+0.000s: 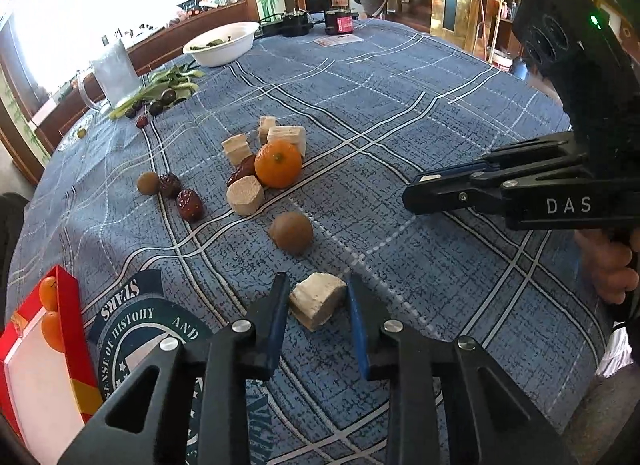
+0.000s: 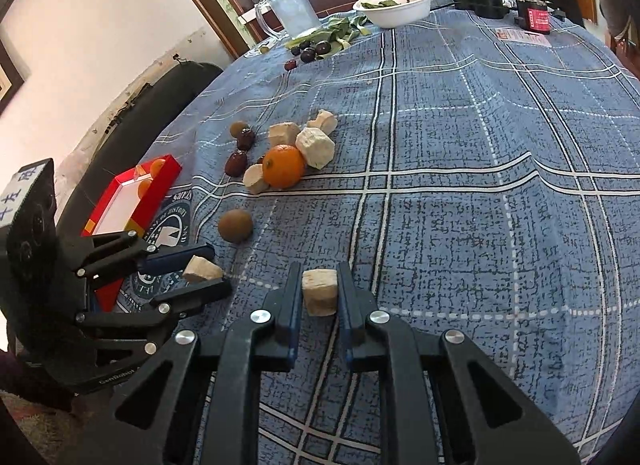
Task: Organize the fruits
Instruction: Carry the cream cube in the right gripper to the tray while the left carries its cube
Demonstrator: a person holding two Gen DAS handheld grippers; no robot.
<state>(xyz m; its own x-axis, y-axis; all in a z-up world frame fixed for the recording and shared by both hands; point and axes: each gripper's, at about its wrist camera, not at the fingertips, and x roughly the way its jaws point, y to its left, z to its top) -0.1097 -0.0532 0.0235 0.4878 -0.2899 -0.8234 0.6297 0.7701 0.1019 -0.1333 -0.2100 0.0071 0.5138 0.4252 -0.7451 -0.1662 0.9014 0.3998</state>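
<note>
Right gripper (image 2: pixel 319 292) clamping pale chunk (image 2: pixel 319 292), barely visible from left wrist

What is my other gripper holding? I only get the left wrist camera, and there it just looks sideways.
Observer: The right gripper is shut on a pale chunk; the right wrist view shows it head-on between the fingers.
Operator: Is there anything on the back of my left one?
Observer: Yes. The left gripper, closed on a second pale chunk, carries a white label with blue characters on top of its body.
</note>
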